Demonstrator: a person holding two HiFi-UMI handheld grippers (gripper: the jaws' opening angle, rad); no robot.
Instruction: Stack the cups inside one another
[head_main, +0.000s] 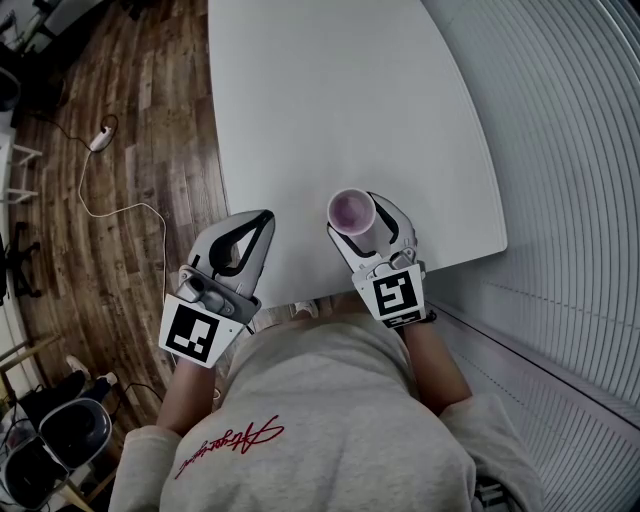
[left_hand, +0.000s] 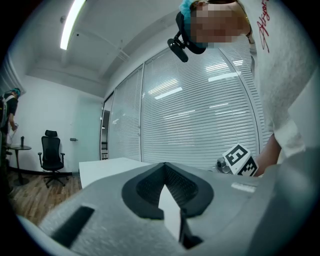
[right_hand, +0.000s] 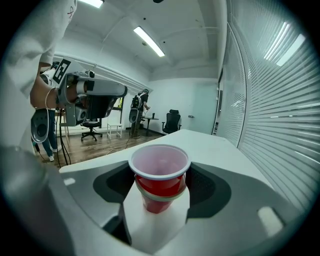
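Two red cups (head_main: 352, 210) with pale insides sit nested one in the other; a second rim shows just under the top one (right_hand: 160, 175). My right gripper (head_main: 364, 224) is shut on this stack and holds it upright over the near edge of the white table (head_main: 350, 100), the padded jaws pressing its sides (right_hand: 160, 189). My left gripper (head_main: 264, 218) hovers at the table's near left edge, its tips together with nothing between them (left_hand: 164, 168). It also shows at the left of the right gripper view (right_hand: 95, 95).
Wood floor (head_main: 130, 150) with a white cable (head_main: 110, 205) lies left of the table. A wall of slatted blinds (head_main: 570, 200) runs along the right. Office chairs (left_hand: 51, 152) and a small table stand far off. The person's torso fills the bottom of the head view.
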